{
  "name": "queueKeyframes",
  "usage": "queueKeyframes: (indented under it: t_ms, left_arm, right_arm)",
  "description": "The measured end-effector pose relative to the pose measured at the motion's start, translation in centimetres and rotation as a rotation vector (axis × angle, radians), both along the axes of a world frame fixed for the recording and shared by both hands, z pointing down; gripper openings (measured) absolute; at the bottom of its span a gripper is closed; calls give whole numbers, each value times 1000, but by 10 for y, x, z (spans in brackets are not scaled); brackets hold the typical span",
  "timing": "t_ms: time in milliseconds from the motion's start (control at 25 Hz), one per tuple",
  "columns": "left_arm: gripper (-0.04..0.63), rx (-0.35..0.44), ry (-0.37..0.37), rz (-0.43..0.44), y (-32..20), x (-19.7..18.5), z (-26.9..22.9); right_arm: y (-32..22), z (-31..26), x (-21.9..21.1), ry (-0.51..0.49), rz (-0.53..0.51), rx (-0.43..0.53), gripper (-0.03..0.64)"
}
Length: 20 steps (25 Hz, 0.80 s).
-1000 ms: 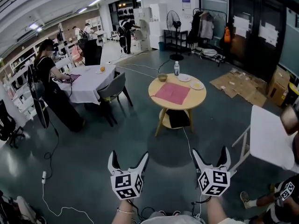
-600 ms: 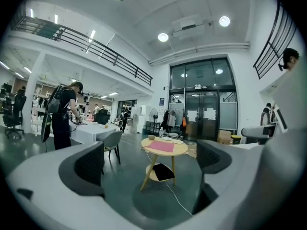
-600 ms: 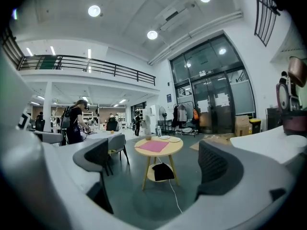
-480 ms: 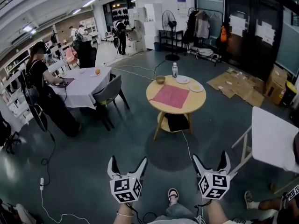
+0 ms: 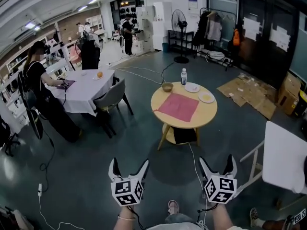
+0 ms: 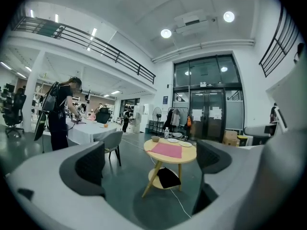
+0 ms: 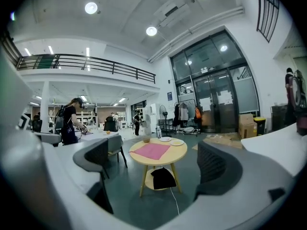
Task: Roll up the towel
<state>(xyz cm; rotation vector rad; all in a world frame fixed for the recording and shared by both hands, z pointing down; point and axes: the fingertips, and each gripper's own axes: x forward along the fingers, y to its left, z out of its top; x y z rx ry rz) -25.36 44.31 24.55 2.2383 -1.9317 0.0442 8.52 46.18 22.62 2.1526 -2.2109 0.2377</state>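
Two hand-held grippers, left (image 5: 129,163) and right (image 5: 217,160), gape empty, well short of the towel (image 5: 178,106), apparently flat on the table (image 5: 207,116).

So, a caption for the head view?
Left gripper and right gripper, open, face a round table bearing a pink towel.

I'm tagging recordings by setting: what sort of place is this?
Likely an open workspace or recording lab staged with furniture: a round table with a pink towel, a white-clothed table where a person works, and cables trailing over the floor.
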Motion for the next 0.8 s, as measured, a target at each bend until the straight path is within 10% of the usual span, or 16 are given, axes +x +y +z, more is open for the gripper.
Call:
queueKeyframes:
  t_ms: [800]
  left_arm:
    - [577,-49,12,23,-211,56,15]
  right_arm:
    - [-204,16,49,-31,5,-42,584]
